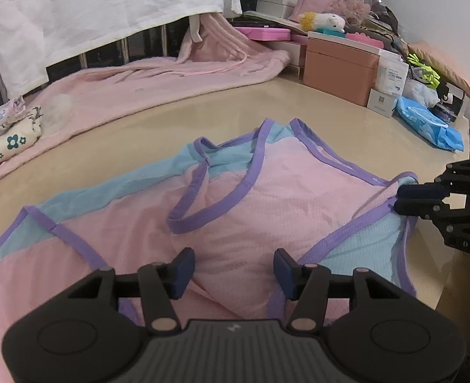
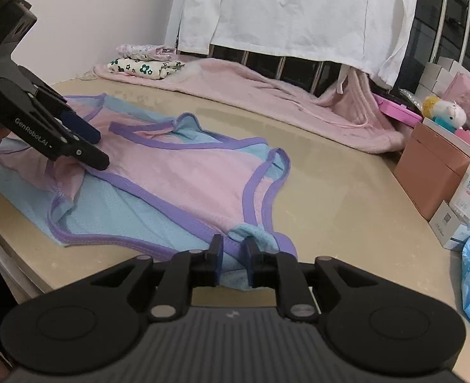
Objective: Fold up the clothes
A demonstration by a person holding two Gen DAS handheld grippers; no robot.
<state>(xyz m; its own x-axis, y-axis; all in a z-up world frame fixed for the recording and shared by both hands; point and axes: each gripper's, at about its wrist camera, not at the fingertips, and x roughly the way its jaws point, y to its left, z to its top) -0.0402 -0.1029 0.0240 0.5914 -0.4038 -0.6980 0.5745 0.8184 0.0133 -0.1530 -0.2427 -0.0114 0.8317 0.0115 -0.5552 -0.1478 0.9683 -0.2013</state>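
The right gripper (image 2: 233, 260) pinches the purple-trimmed corner of the pink and blue garment (image 2: 183, 178); the left gripper (image 1: 234, 273) hovers wide open over it; the garment lies spread on the beige table (image 2: 330, 191).

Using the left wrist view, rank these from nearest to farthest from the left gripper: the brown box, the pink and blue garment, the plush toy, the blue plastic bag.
From the left gripper:
1. Pink and blue garment, right under and ahead of the fingers.
2. Blue plastic bag, on the right, near the table edge.
3. Brown box, farther back on the right.
4. Plush toy, on the pile behind the box.
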